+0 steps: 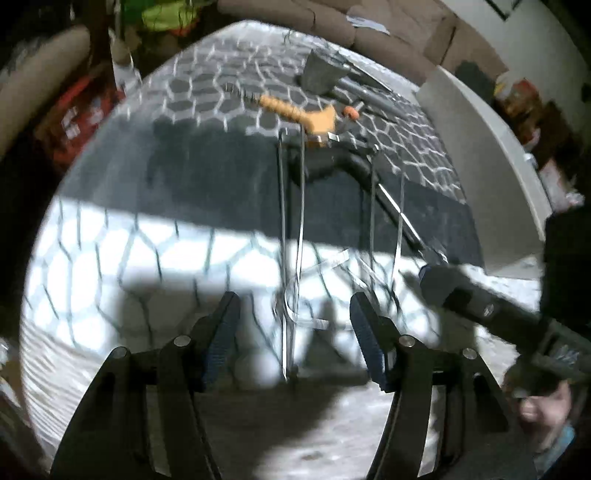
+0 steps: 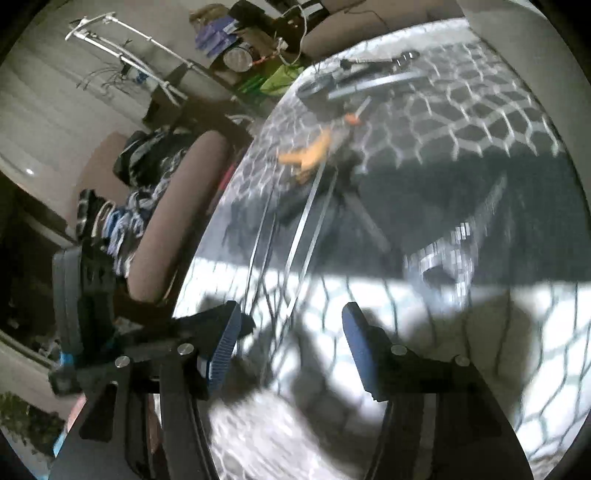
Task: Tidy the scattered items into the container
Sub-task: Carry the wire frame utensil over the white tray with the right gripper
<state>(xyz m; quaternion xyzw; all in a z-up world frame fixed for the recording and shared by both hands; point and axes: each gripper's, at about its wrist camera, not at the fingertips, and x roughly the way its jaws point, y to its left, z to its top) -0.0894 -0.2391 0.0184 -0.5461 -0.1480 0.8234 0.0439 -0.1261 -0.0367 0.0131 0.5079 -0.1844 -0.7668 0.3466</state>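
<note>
I'm holding both claws, left [image 1: 293,328] and right [image 2: 291,332], half open and empty. Tongs [image 1: 291,229] are lying between the left pads; the blur is risking a glancing miss.

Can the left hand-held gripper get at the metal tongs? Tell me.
Probably yes. The left hand-held gripper stands open with the tongs lying straight ahead between its fingers, and nothing covers their near end.

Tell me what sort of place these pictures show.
Probably a lived-in living room at home. A brown sofa stands behind the table with the honeycomb-pattern cloth, clothes are piled on an upholstered seat beside it, and kitchen utensils such as metal tongs lie scattered on the cloth.
</note>
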